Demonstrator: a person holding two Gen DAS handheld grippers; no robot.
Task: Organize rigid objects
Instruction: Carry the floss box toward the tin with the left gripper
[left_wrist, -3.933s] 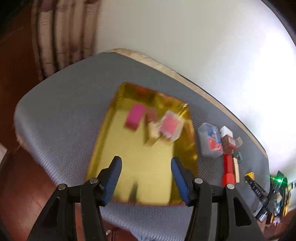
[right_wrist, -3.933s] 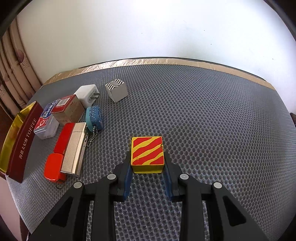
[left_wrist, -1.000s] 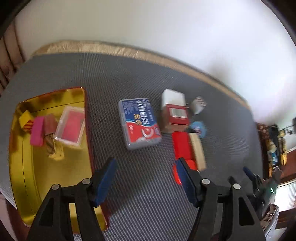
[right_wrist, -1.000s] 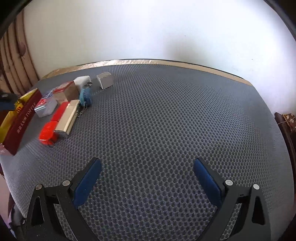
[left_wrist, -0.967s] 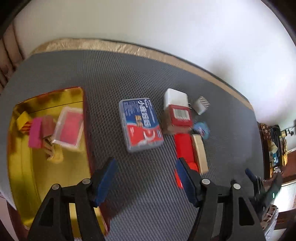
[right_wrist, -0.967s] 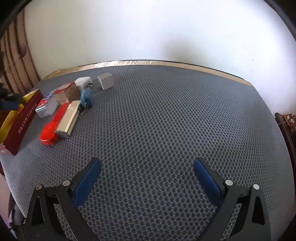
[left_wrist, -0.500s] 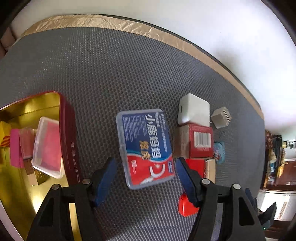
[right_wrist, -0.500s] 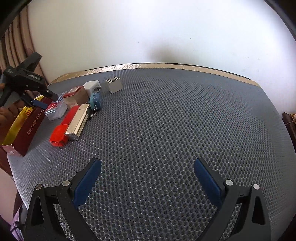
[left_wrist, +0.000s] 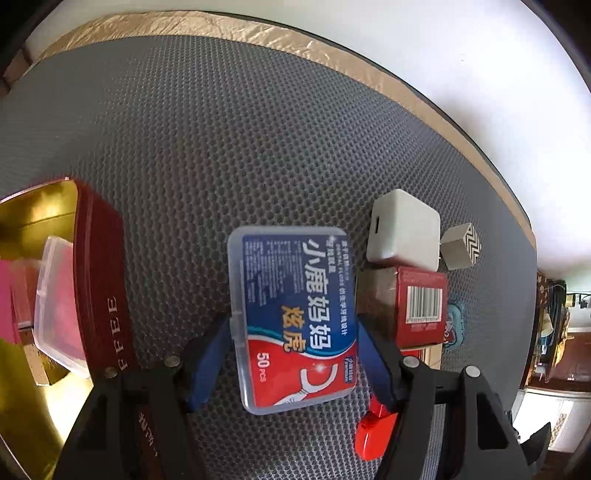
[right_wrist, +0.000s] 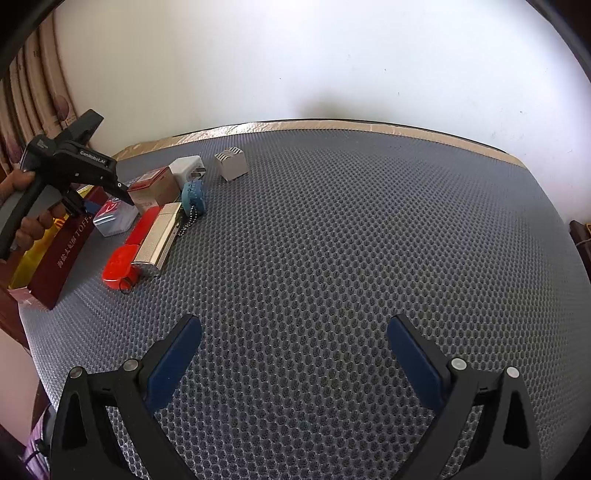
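Straddling the floss box (left_wrist: 293, 321), your left gripper (left_wrist: 293, 356) has its pads beside both long edges, not yet squeezing. The box lies just right of the tin (left_wrist: 98, 280), its likely destination. Your right gripper (right_wrist: 293, 363) hovers wide apart, empty.

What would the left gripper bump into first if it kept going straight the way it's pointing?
Most likely the dental floss box: the open left gripper straddles it, pads beside its long edges. Contact is unclear; otherwise the grey mat.
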